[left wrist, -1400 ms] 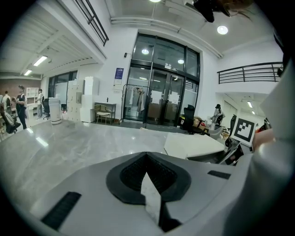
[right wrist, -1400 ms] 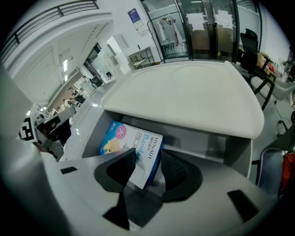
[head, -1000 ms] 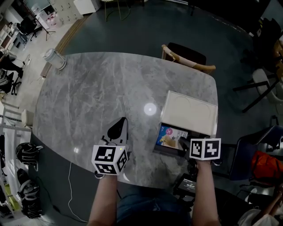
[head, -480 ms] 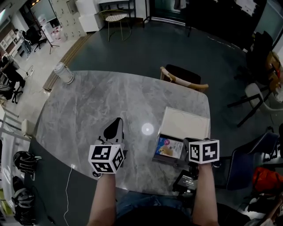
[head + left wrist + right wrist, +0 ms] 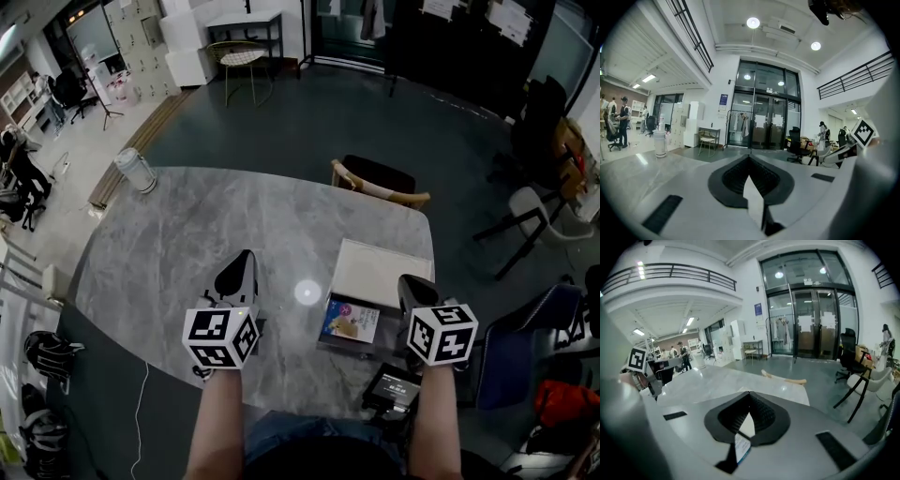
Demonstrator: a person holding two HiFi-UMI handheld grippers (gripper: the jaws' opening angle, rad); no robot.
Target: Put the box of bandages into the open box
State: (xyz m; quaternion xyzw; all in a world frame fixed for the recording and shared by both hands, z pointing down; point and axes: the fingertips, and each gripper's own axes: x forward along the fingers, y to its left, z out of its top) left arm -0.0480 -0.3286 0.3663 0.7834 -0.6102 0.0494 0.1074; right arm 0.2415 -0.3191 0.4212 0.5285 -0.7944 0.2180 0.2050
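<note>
Grey-veined marble worktop, rounded, mostly bare, with one round glare of ceiling light near the middle. Surroundings: dark floor; wood-armed chair tucked in at the far side; white cylindrical canister off the far-left corner; glass doors and clothes rail beyond; mezzanine railing overhead; people at desks far to the left.

Task item: box of bandages, printed face up, lying in the base of the open box, with the white lid thrown back on the far side. Placement judged done or nearly so; seated flat or tilted, not clear.

Left gripper: jaws clenched, empty, held above the worktop well left of the open box.
Right gripper: jaws clenched, empty, raised at the open box's right edge; over it or just beside it, not clear.

Hazards, as judged:
- Clipping of lid or wall by a sideways swing of the right gripper, given that closeness.
- Skidding of the open box, sited near the worktop's near edge, toward a fall.
- Lid knocked shut on a badly seated box of bandages.
</note>
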